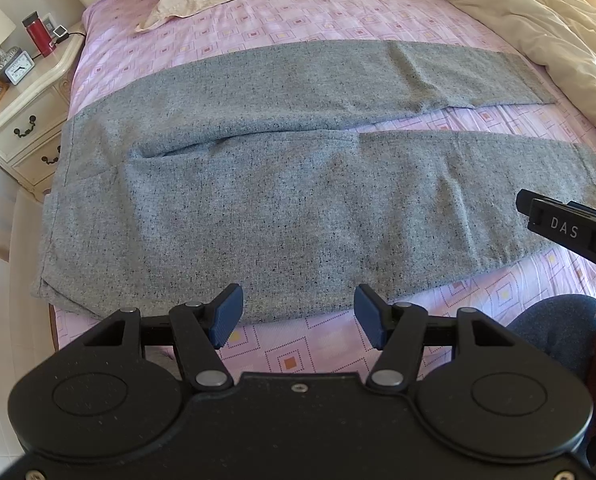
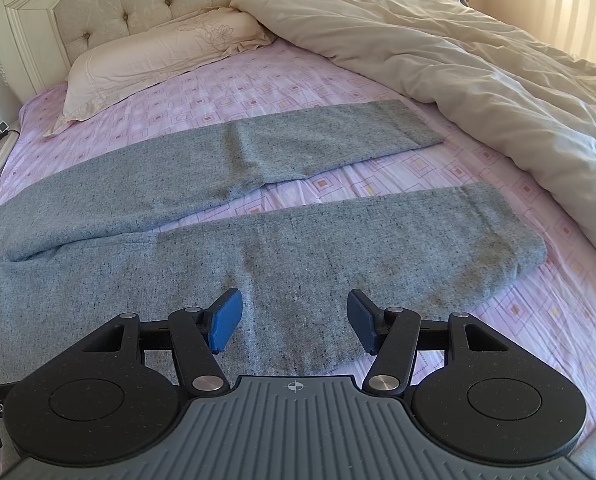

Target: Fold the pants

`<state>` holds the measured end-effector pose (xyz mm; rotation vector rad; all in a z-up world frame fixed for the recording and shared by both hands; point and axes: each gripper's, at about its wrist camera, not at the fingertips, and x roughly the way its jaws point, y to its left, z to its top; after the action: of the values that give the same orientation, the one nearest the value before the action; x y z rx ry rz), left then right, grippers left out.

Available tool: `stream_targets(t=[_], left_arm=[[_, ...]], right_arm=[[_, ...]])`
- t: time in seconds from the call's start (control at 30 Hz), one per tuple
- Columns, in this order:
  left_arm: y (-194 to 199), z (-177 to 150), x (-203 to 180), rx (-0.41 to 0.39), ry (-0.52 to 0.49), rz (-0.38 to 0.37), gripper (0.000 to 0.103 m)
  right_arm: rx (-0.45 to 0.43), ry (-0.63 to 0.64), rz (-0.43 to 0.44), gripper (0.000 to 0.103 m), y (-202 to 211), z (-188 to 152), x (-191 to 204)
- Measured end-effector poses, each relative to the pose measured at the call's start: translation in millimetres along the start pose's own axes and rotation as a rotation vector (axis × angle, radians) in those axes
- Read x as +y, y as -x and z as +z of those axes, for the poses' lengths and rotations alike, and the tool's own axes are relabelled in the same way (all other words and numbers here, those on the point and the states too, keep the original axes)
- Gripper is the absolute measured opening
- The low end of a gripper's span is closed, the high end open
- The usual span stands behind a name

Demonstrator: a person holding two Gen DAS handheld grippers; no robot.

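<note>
Grey flecked trousers (image 1: pixel 282 184) are lying flat across the middle of the frame on the pink patterned bedsheet (image 1: pixel 202 28), waistband at left, legs splaying rightward. They are looking soft, limp and fairly thick, so pinching the near leg's lower edge seems best. The left gripper (image 1: pixel 298 312) and the right gripper (image 2: pixel 294 316) are both hovering wide apart, holding nothing.

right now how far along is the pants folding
Done: the grey pants lie spread flat on the pink sheet, both legs apart, waistband toward the nightstand. In hand: nothing; the left claw and right claw both hang open above the near leg, gripping no cloth. Left: every fold, likely starting with laying one leg over the other, then folding lengthwise.
</note>
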<state>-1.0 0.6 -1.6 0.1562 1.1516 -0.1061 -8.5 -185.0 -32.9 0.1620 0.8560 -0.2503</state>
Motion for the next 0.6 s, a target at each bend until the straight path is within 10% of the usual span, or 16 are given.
stream_targets(t=[0.6], left_arm=[[0.8,1.1,2.9,-0.065,0.033,-0.033,0.064]], right_arm=[[0.002,0.000,0.001,0.057,-0.5,0.4,0.5]])
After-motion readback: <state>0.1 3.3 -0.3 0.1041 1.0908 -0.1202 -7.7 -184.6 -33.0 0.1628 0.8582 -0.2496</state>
